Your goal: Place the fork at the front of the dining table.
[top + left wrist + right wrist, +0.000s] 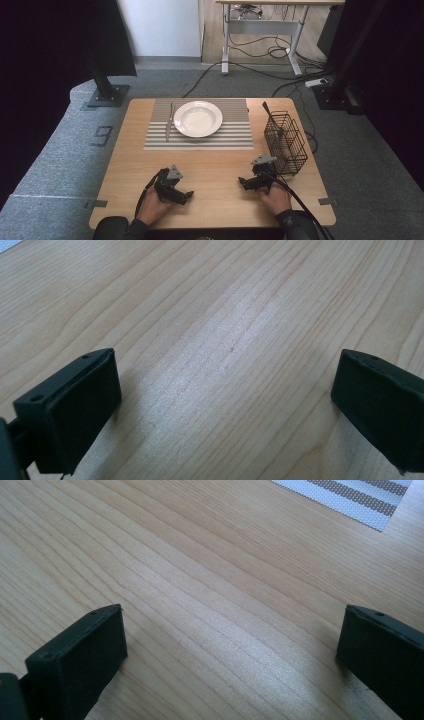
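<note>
A white plate [198,118] sits on a striped placemat [235,136] at the far middle of the wooden table [215,170]. A knife [169,122] lies on the mat just left of the plate. My left gripper [186,197] rests near the front edge, left of centre, jaws wide apart over bare wood [225,365]. My right gripper [245,183] rests near the front at the right, beside the wire basket, also open with nothing between its jaws; a corner of the placemat [360,495] lies ahead of it.
A black wire basket [286,142] stands at the table's right edge with a dark utensil [272,120] leaning in it. Black stand bases flank the table on the grey carpet. A desk and cables are at the back.
</note>
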The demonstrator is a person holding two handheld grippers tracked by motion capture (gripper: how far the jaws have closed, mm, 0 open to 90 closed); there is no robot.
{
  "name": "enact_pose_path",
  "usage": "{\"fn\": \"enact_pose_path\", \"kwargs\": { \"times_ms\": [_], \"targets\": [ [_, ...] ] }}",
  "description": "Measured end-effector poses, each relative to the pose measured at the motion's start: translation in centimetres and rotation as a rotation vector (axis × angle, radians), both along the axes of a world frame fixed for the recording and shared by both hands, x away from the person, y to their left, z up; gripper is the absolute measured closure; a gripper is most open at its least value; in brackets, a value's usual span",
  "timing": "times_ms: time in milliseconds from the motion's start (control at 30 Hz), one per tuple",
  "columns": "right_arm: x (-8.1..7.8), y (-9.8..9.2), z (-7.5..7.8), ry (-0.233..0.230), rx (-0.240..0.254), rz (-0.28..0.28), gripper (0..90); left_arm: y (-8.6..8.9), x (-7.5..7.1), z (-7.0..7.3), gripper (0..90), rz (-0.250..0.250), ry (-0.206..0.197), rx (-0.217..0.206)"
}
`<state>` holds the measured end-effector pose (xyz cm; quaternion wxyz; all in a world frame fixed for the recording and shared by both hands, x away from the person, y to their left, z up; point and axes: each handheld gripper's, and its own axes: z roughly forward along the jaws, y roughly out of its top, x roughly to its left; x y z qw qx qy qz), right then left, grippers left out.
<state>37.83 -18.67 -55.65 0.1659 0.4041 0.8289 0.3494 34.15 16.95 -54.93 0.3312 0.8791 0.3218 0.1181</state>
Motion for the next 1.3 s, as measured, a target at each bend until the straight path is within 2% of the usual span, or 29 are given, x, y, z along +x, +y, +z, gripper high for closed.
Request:
{"fn": "enact_pose_path", "kwargs": {
  "times_ms": [500, 700, 767, 900, 1167, 1300],
  "targets": [
    [0.0, 0.0, 0.0, 0.000, 0.000, 0.001, 0.0, -0.1, 0.1, 0.0, 0.0, 0.003, 0.000, 0.000],
    [-0.4, -0.2, 0.0, 0.000, 0.002, 0.003, 0.0, -0.2, 0.3, 0.2, 0.1, 0.007, 0.013, 0.012],
    [-0.5, -0.2, 0.0, 0.001, 0.002, 0.004, 0.0, -0.2, 0.4, 0.4, 0.5, 0.009, 0.018, -0.001],
    [-0.6, -0.3, 0.0, 0.001, 0.003, 0.003, 0.0, -0.3, 0.4, 0.8, 1.5, 0.004, 0.016, -0.014],
    [-1.1, -0.5, 0.0, 0.001, 0.000, 0.016, 0.0, -1.3, 0.7, 2.6, 2.8, -0.039, -0.005, -0.027],
    [-1.2, -0.5, 0.0, -0.001, -0.001, 0.024, 0.0, -2.0, 1.1, 3.6, 2.8, -0.061, -0.017, -0.052]
  ]
}}
